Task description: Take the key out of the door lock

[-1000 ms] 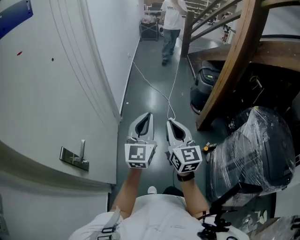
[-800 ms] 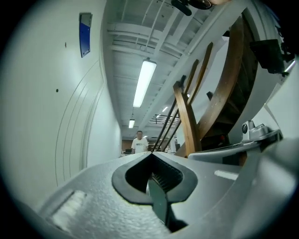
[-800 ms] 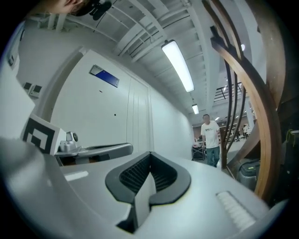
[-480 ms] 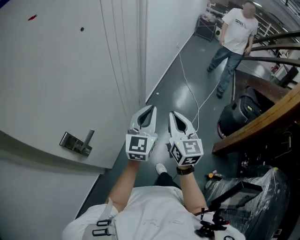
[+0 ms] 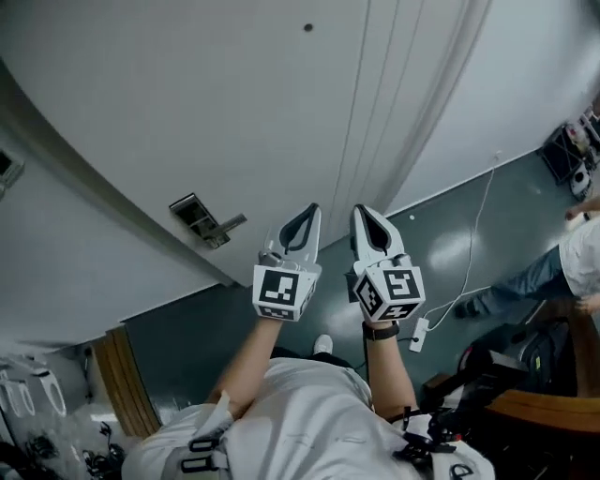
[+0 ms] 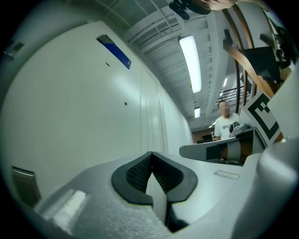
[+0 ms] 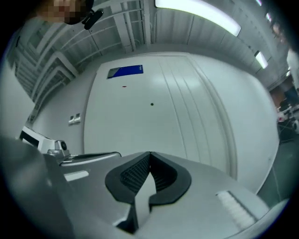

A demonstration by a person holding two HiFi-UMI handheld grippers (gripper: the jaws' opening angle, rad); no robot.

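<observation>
A white door (image 5: 281, 103) fills the upper part of the head view. It is smooth and matt, with a small dark dot (image 5: 307, 27) high on it and narrow vertical grooves (image 5: 375, 122) running down its right part. Below it lies a dark grey floor (image 5: 441, 234) with a glossy sheen. At the lower left a brown wooden strip (image 5: 119, 392) shows.

On the door, left of both tools, sits a metal lock plate (image 5: 190, 212) with a slim lever handle (image 5: 230, 225) pointing right. The key is too small to make out there. The lock is apart from both grippers, up and to their left.

The left gripper (image 5: 312, 210) points toward the door, its marker cube at the wrist end. In the left gripper view its black ribbed pads (image 6: 140, 172) meet at the tips with nothing between them. Just beside it, the right gripper (image 5: 360, 210) is likewise pressed together and empty, a grey shell with dark pads. The right gripper view also shows a blue rectangular sign (image 7: 125, 71) high on the door.

Farther right a white cable (image 5: 473, 281) trails over the floor. A person in a white shirt and jeans (image 5: 574, 267) stands at the edge. A dark bag (image 5: 530, 352) sits by a curved wooden rail (image 5: 539, 408) — its contents do not show.
</observation>
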